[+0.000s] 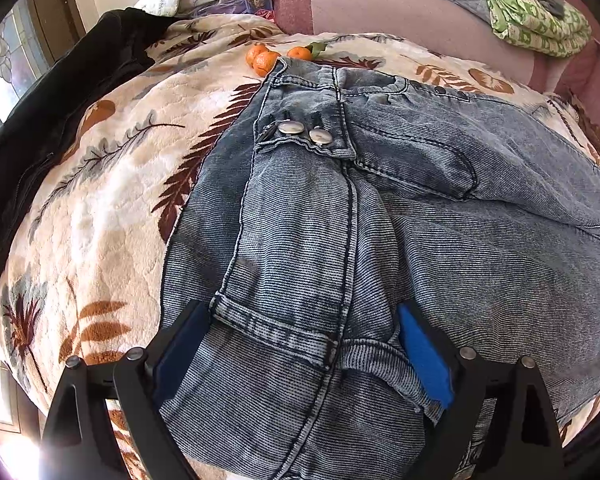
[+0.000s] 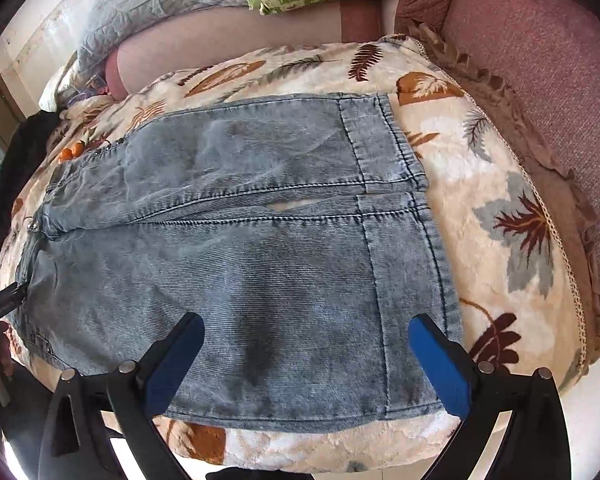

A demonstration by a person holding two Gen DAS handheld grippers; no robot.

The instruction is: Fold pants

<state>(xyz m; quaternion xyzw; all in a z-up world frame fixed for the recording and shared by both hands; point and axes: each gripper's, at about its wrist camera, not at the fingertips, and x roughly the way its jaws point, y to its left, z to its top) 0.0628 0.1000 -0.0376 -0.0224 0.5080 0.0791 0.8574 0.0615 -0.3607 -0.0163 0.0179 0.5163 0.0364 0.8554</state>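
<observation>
Your left tongs (image 1: 304,352) stand spread astride the jeans (image 1: 380,220) waist end; right tongs (image 2: 306,360) spread over the hem end, long axis running between them.

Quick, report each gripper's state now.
Left gripper: open, fingers either side of the faded blue denim pants' waist.
Right gripper: open, over the leg, holding nothing.

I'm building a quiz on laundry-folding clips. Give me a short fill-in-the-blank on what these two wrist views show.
1. The jeans lie on a blanket printed with ____.
2. Beyond the waistband, three small ____ fruits rest on the blanket.
3. Two round metal ____ sit at the waistband.
4. The left tongs and the right tongs both stand ____, with denim showing between their blue pads.

Missing words: leaves; orange; buttons; open
</observation>
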